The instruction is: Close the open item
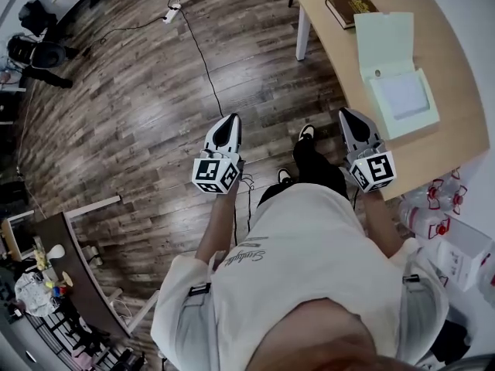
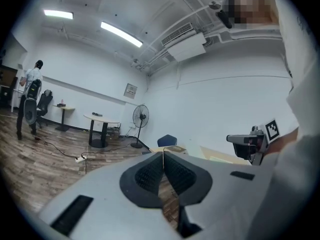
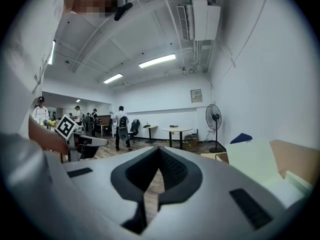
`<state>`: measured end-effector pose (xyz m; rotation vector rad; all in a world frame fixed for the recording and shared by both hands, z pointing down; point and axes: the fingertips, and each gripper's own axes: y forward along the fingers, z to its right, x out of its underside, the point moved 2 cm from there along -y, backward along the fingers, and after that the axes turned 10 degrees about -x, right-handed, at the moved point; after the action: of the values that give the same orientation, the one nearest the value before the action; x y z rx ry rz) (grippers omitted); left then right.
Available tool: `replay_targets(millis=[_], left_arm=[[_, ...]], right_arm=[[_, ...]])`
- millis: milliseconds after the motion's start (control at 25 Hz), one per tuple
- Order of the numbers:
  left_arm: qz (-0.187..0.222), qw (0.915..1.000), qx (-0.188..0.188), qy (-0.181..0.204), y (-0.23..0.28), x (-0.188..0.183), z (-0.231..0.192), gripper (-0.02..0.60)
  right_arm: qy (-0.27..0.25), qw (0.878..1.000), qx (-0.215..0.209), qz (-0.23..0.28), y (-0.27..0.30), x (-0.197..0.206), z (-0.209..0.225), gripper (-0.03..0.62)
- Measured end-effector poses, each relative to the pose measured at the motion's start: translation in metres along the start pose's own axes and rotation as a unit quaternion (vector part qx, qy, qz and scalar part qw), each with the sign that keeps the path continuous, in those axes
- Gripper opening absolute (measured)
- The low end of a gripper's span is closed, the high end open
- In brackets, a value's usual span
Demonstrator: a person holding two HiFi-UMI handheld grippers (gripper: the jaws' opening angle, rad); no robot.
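With my left tool (image 1: 231,119) and right tool (image 1: 346,114) both pressed together and empty, I am aiming for the open box (image 1: 402,97) by the near edge of the bench (image 1: 452,83), planning to tip its lid (image 1: 383,41) down gently.

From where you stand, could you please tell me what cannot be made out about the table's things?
Open box: head view, too small to tell what the white inside is.
Book: head view, cover print too small to read.
Bottles: head view, crowded together and too small to count.
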<state>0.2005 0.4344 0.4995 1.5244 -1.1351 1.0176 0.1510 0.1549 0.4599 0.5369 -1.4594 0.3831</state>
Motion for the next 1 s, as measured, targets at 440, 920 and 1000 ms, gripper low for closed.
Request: replay_targets(millis=[440,920,1000], left_arm=[[-0.009,0.9993,-0.031,0.021,0.097,-0.038,-0.01,0.015],[0.003,0.9987,-0.048,0.016,0.217,-0.084,0.011,0.015],[0.001,0.9989,-0.042,0.021,0.231,-0.088,0.018,0.015]], right_arm=[[0.011,0.999,-0.031,0.01,0.073,0.0,0.096,-0.005],[0.03,0.998,-0.044,0.032,0.12,0.002,0.208,-0.005],[0.03,0.998,-0.044,0.031,0.122,0.003,0.219,-0.005]])
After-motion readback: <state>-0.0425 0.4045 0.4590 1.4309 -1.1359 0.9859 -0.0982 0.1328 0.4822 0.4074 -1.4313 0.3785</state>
